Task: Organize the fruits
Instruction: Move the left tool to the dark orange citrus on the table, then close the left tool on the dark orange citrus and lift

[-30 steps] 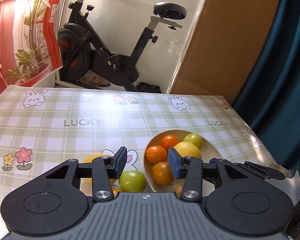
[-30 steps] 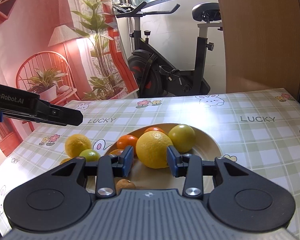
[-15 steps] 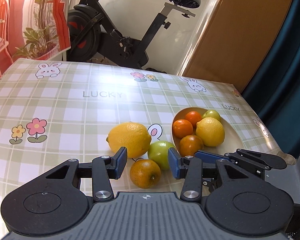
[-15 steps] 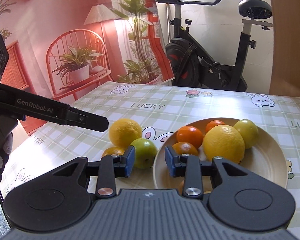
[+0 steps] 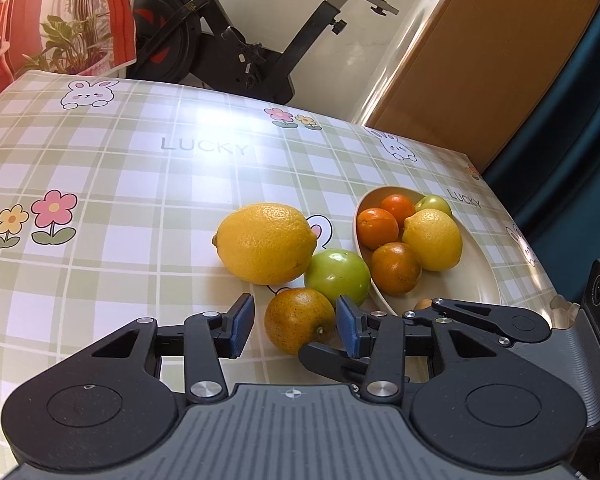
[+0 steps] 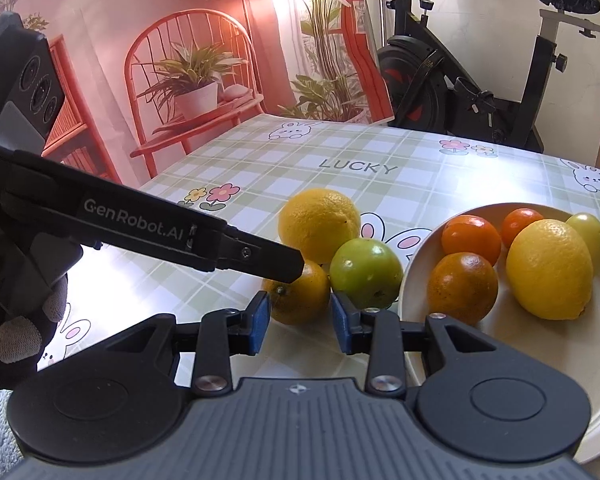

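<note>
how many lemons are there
2: one lemon on the tablecloth beside the green fruit, one lemon in the plate. The grippers may hide other fruit.

Left wrist view: mounted behind the left gripper [image 5: 296, 330], aimed forward and steeply down along the fingers, very near a speckled orange [image 5: 299, 320] on the checked tablecloth [image 5: 120, 168]; exercise bike [image 5: 236, 44] and wooden door [image 5: 480, 60] far beyond. Right wrist view: set behind the right gripper [image 6: 300, 320], tilted down likewise, close over the same speckled orange [image 6: 300, 296] from the right side, facing a red plant backdrop [image 6: 180, 60]. Shared by both: loose lemon [image 5: 265, 243] [image 6: 319, 225], green fruit [image 5: 337, 278] [image 6: 366, 273], bowl [image 5: 480, 280] [image 6: 420, 248], bike. Left gripper also crossing the right view from the left.
</note>
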Motion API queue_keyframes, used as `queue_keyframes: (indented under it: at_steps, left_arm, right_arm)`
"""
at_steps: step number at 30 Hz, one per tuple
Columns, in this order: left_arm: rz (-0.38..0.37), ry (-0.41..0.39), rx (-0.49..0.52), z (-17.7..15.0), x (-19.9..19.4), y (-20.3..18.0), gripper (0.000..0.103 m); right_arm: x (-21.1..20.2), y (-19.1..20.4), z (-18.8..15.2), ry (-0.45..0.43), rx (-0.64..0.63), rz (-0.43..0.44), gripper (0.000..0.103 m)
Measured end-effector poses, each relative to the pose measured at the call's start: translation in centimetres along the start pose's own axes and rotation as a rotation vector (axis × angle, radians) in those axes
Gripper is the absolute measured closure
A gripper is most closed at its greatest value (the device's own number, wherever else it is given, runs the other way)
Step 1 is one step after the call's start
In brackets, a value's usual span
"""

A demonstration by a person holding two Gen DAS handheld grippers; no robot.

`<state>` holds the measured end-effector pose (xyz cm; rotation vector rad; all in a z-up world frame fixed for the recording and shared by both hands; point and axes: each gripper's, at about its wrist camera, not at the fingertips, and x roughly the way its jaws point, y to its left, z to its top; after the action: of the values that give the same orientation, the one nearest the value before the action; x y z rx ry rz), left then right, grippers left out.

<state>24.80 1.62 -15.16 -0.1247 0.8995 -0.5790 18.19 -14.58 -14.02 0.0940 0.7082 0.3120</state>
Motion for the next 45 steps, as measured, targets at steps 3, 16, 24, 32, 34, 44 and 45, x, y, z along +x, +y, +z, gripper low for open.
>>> queue_keyframes:
  at_steps: [3, 16, 24, 32, 34, 44, 45]
  left_arm:
    - [-0.001, 0.009, -0.001, -0.1, 0.7, 0.1, 0.057]
    - [0.022, 0.008, -0.017, -0.3, 1.0, -0.2, 0.061]
    - [0.053, -0.006, 0.040, -1.2, 0.0, -1.5, 0.066]
    - [0.019, -0.023, 0.029, -2.1, -1.2, -2.2, 0.067]
    - [0.004, -0.025, 0.026, -2.4, -1.5, -2.4, 0.067]
    - [0.007, -0.066, -0.052, -1.4, -1.8, -1.0, 0.066]
    - [0.004, -0.066, -0.049, -1.2, -1.7, -0.9, 0.066]
  right_arm:
    - [0.3, 0.0, 0.0, 0.004, 0.009, 0.006, 0.066]
    - [1.1, -0.5, -0.2, 0.023, 0.074, 0.016, 0.063]
    - [0.6, -0.6, -0.5, 0.005, 0.100, 0.010, 0.062]
    - [-0.1, -0.7, -1.0, -0.003, 0.125, -0.003, 0.060]
    - [-0.4, -0.5, -1.1, -0.010, 0.115, -0.009, 0.062]
    - [-1.5, -0.3, -1.6, -0.025, 0.105, -0.021, 0.068]
    - [-1.5, -0.4, -1.6, -0.023, 0.108, -0.023, 0.067]
